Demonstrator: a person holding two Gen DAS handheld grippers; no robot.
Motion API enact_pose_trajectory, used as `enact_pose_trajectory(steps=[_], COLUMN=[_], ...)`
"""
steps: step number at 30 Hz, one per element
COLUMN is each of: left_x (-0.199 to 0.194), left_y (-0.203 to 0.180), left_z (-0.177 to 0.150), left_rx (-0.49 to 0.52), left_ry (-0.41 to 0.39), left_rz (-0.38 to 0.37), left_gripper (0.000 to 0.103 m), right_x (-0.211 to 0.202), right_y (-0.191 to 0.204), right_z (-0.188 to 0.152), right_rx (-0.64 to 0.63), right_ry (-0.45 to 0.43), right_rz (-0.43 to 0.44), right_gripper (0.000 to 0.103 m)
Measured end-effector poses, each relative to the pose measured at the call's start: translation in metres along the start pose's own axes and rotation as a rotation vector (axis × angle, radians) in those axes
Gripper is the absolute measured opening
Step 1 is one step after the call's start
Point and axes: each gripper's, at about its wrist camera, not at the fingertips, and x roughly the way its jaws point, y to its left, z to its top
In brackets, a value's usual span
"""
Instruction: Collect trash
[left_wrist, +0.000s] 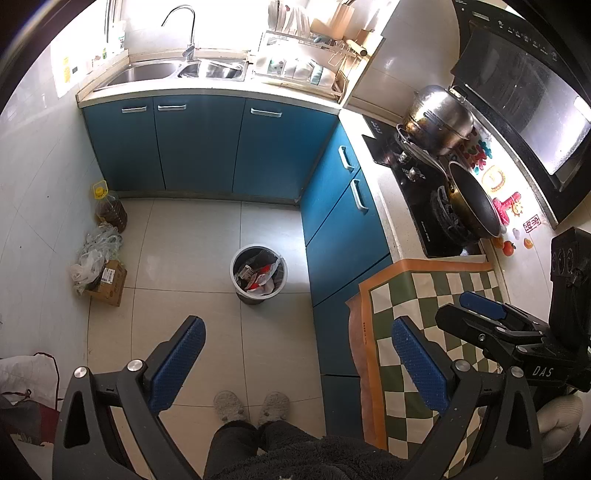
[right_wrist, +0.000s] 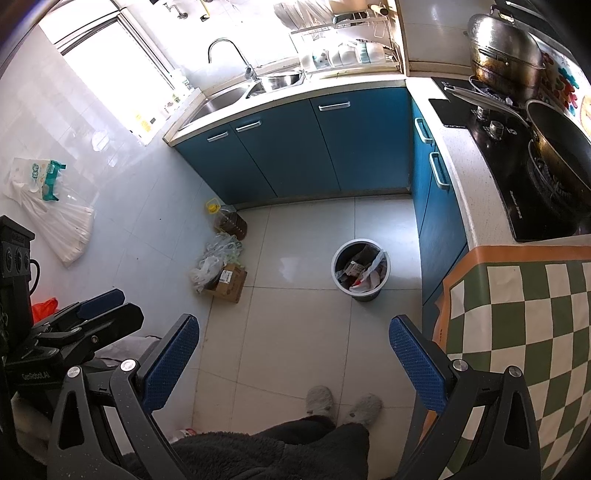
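A round grey plastic trash bin (left_wrist: 258, 275) lined with a thin, floppy bag stands mid-floor, holding light crumpled wrappers; best pinched at the bag rim. The left gripper (left_wrist: 297, 369) and right gripper (right_wrist: 293, 369) hover wide, empty.

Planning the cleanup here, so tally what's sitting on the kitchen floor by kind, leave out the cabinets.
Trash bin: 1
Oil jug: 1
Cardboard box: 1
Heap of crumpled plastic bags: 1
Total: 4
Both the left gripper and the right gripper are open and hold nothing.
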Motion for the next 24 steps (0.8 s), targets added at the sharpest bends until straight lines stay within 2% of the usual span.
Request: enact_pose_trajectory(steps=[24], left_x=[-0.0047], left_y=[0.001], left_z=[0.0037], left_rx=[0.016], left_ry=[0.003], left_rz=[-0.002], left_gripper=[0.103], right_x=[-0.0016], right_y=[0.0016], right_z=[-0.0032], right_rx=[0.007], right_ry=[-0.003], right_rz=[0.001], right_gripper=[0.103])
